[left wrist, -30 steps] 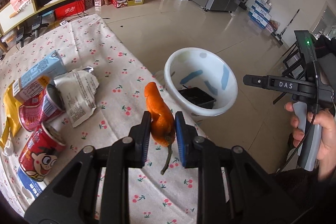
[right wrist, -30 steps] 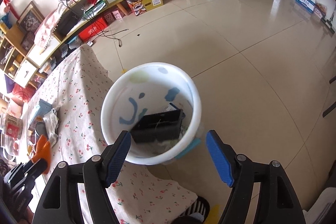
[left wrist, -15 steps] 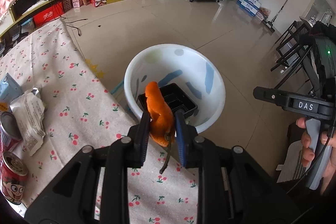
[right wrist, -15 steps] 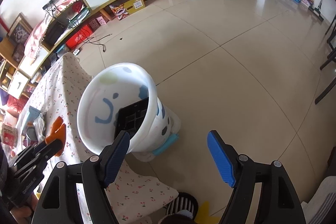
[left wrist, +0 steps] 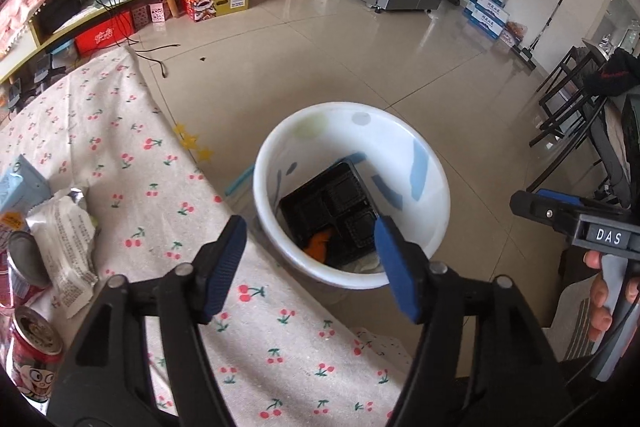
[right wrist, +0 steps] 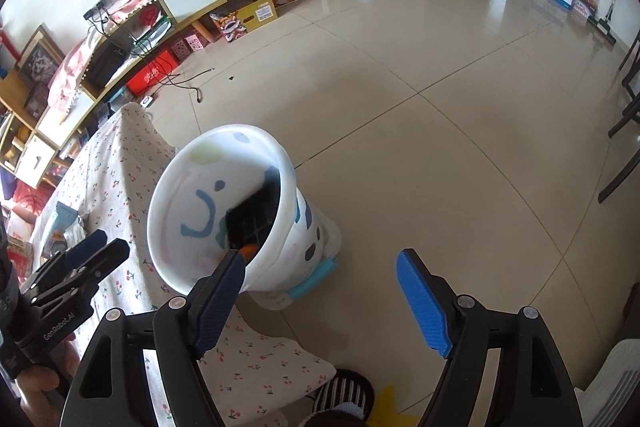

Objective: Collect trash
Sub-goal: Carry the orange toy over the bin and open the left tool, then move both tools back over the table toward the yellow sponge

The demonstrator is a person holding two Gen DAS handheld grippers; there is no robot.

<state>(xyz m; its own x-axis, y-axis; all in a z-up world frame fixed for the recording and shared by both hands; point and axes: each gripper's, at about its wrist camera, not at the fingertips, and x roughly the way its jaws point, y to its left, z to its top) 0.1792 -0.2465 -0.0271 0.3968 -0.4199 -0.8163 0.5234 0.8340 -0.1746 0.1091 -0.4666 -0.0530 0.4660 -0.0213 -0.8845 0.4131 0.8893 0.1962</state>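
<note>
Left tool (left wrist: pixel 308 263) gapes above bin (left wrist: pixel 436 187).

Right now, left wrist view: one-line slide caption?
Open left claw above the white bin, orange peel lying inside on a black tray; cans remain on the table.

A white bin (left wrist: pixel 434 195) with blue marks is holding an orange peel (left wrist: pixel 319 245) and black tray (left wrist: pixel 330 203); the tablecloth (left wrist: pixel 132 147) is showing red cherries.

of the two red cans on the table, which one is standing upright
The red cartoon-face can nearest the camera stands upright, its opened top facing up. The other red can, just behind it beside the crumpled wrapper, lies on its side.
</note>
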